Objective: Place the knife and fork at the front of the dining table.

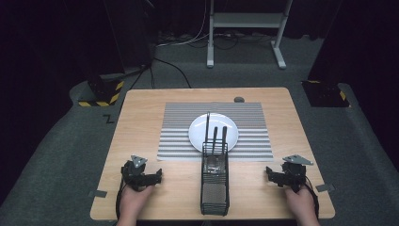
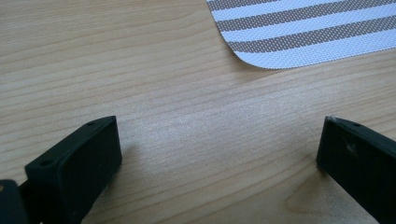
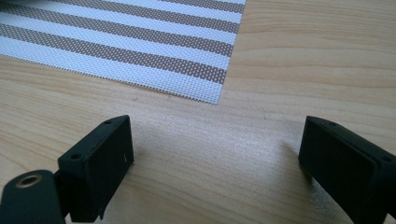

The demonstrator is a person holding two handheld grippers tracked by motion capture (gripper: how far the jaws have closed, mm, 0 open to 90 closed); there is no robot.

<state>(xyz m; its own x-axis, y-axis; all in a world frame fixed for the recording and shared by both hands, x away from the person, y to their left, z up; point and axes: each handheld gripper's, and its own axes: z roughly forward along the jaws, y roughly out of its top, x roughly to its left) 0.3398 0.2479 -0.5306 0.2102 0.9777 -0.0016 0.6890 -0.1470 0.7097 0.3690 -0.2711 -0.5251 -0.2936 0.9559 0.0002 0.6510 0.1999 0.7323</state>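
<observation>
Work is seemingly not yet beginning: both hand-held grippers, left [image 1: 157, 175] and right [image 1: 269, 173], are resting wide apart and empty on the tabletop [image 1: 141, 117], with cutlery [image 1: 215, 135] standing untouched in the wire caddy [image 1: 214, 188].

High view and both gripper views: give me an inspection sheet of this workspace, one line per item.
Surface: wooden table, a striped placemat across its middle.
Job's things: white plate on the placemat; black wire caddy in front of the plate, its far end overlapping the plate's near edge; three dark utensil handles stand up from the caddy's far end.
Clutter: small dark round object at the table's far edge; what it is cannot be told.
Grippers: left gripper and right gripper rest on the table on either side of the caddy, fingers wide apart, nothing between them.
Cables: cables on the floor beyond the table.
Surroundings: grey carpet; white frame legs; yellow-black striped bases.
</observation>
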